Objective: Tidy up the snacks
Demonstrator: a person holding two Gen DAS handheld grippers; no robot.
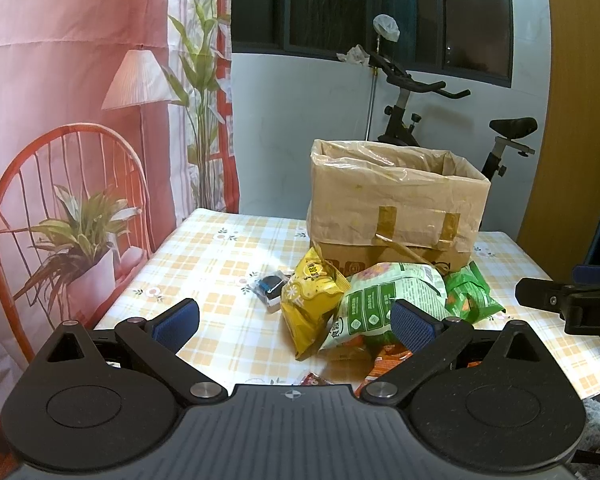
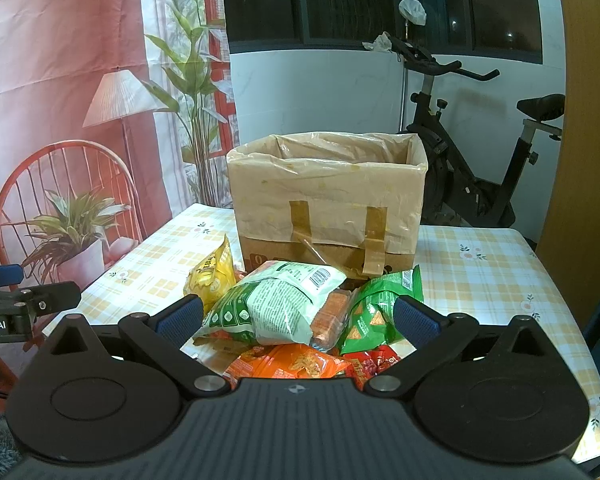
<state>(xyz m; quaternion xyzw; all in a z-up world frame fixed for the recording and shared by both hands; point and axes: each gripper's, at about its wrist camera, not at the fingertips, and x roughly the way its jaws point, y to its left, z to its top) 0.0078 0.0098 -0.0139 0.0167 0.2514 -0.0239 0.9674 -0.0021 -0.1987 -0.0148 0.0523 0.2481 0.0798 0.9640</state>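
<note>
A pile of snack bags lies on the checked table in front of a plastic-lined cardboard box (image 1: pixel 396 200) (image 2: pixel 328 196). The pile holds a yellow bag (image 1: pixel 312 300) (image 2: pixel 214 276), a white-and-green bag (image 1: pixel 384 300) (image 2: pixel 276 304), a green bag (image 1: pixel 468 292) (image 2: pixel 380 312), an orange bag (image 2: pixel 292 362) and a red pack (image 2: pixel 374 362). A small dark packet (image 1: pixel 270 286) lies left of the pile. My left gripper (image 1: pixel 296 320) is open and empty, near the pile's left side. My right gripper (image 2: pixel 298 318) is open and empty, just before the pile.
The table (image 1: pixel 220 248) (image 2: pixel 480 272) has a yellow checked cloth. An exercise bike (image 1: pixel 420 112) (image 2: pixel 468 160) stands behind it. A printed backdrop with a chair and plants hangs at the left (image 1: pixel 80 120). The right gripper's body shows at the left wrist view's right edge (image 1: pixel 572 300).
</note>
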